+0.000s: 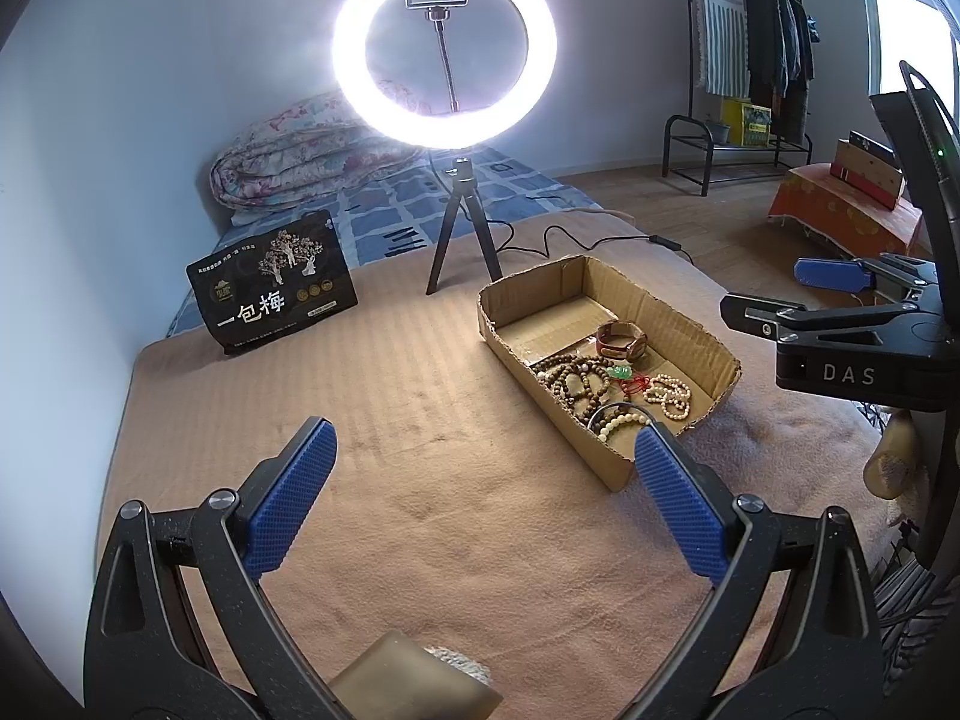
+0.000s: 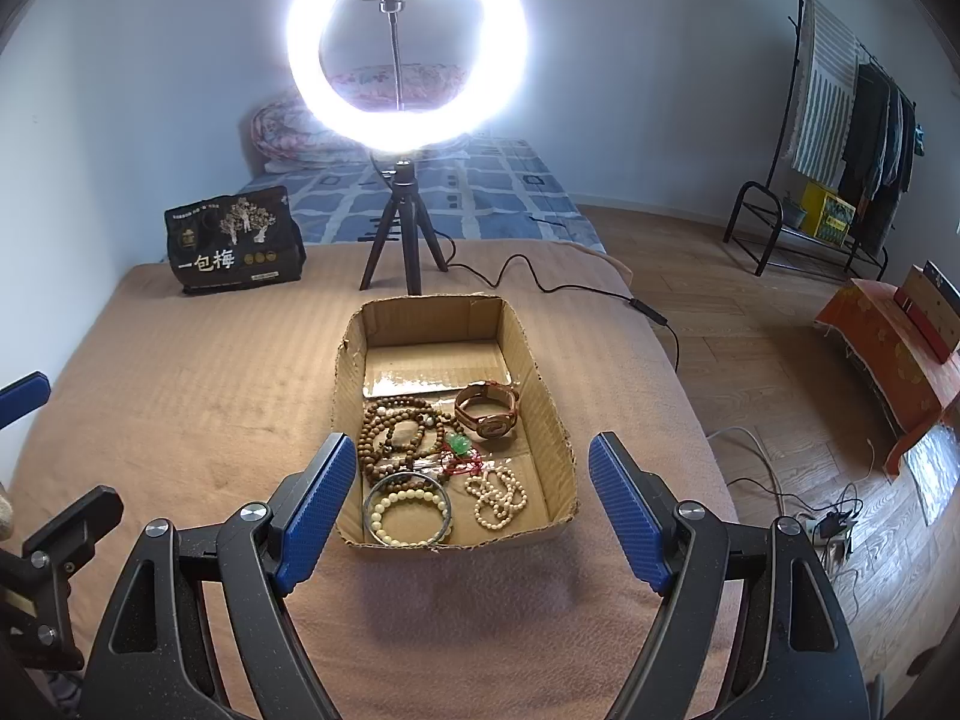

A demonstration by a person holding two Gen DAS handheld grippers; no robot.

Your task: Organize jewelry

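Note:
A shallow cardboard tray [image 2: 543,396] [image 1: 510,318] sits on the tan blanket. It holds a brown-strapped watch [image 2: 489,411] [image 1: 621,341], brown wooden bead strands [image 2: 393,432] [image 1: 573,381], a green pendant on red cord [image 2: 459,444] [image 1: 618,372], a white bead necklace [image 2: 498,498] [image 1: 669,396], and a cream bead bracelet inside a metal bangle [image 2: 408,510] [image 1: 618,417]. My right gripper [image 2: 471,501] is open and empty, just above the tray's near end. My left gripper [image 1: 483,492] is open and empty, left of the tray. The right gripper's body also shows in the left wrist view [image 1: 840,336].
A lit ring light on a small tripod [image 2: 408,48] [image 1: 444,48] stands behind the tray, its cable [image 2: 540,276] trailing right. A black snack bag [image 2: 234,240] [image 1: 273,294] stands at the back left. A clothes rack [image 2: 840,120] and an orange-covered stand [image 2: 894,354] are on the floor to the right.

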